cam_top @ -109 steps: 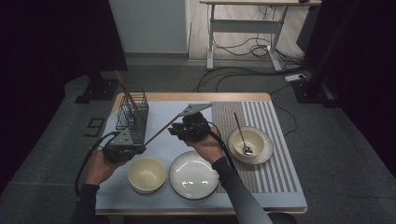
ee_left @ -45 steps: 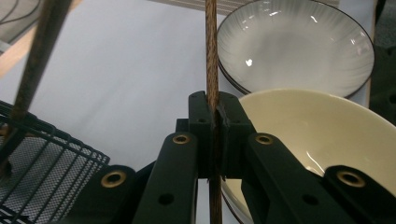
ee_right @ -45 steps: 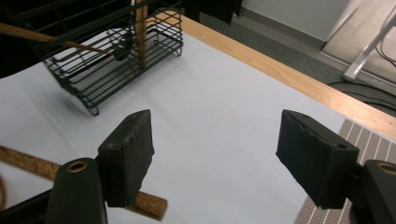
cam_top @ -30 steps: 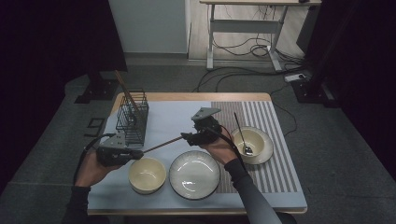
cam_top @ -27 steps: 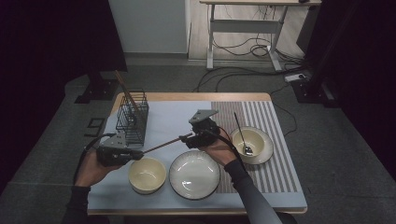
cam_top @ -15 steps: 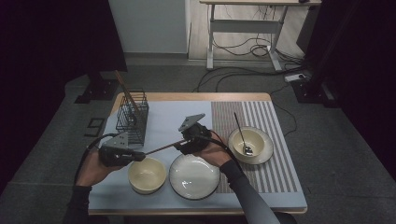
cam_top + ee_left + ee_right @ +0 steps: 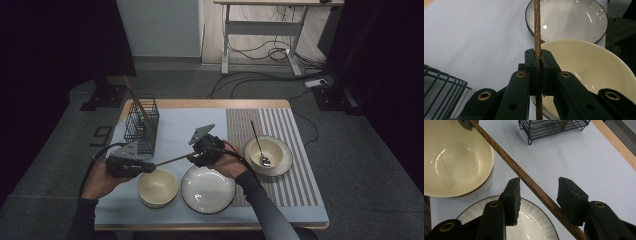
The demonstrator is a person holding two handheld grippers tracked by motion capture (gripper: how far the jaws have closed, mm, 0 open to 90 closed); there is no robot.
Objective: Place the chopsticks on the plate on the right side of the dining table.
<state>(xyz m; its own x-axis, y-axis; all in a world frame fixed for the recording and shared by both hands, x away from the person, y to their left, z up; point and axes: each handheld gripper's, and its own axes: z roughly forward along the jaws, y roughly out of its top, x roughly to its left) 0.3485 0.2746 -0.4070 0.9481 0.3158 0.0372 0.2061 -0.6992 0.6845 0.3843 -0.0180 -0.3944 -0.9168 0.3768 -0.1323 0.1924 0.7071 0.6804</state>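
- Rack point(image 7: 142, 125): dark wire basket at the table's far left, with thin sticks leaning in it; its mesh corner also shows in the left gripper view point(image 7: 441, 86).
- Left gripper point(image 7: 131, 165): held just in front of the rack, beside the cream bowl; jaws pressed together, pinching one end of the chopstick, as the left gripper view shows.
- Chopstick point(image 7: 172, 159): one slim, straight, dark brown wooden stick with visible grain point(image 7: 537, 37). It hangs in the air above the mat, between the two grippers. Its long axis runs left to right across the table, the right end slightly farther from the person.
- Cream bowl point(image 7: 157, 187): glossy, standing just below the chopstick's left part.
- Plate point(image 7: 208, 189): white with a dark rim, near front centre, touching or nearly touching the bowl.
- Right gripper point(image 7: 198, 154): above the plate's far edge; jaws spread but have just been closing. The chopstick point(image 7: 529, 182) crosses the gap slantwise, against or very near the left pad; the other pad stands clear.
- Far bowl point(image 7: 268, 155): on the striped mat at right, with a spoon point(image 7: 260, 147) in it.
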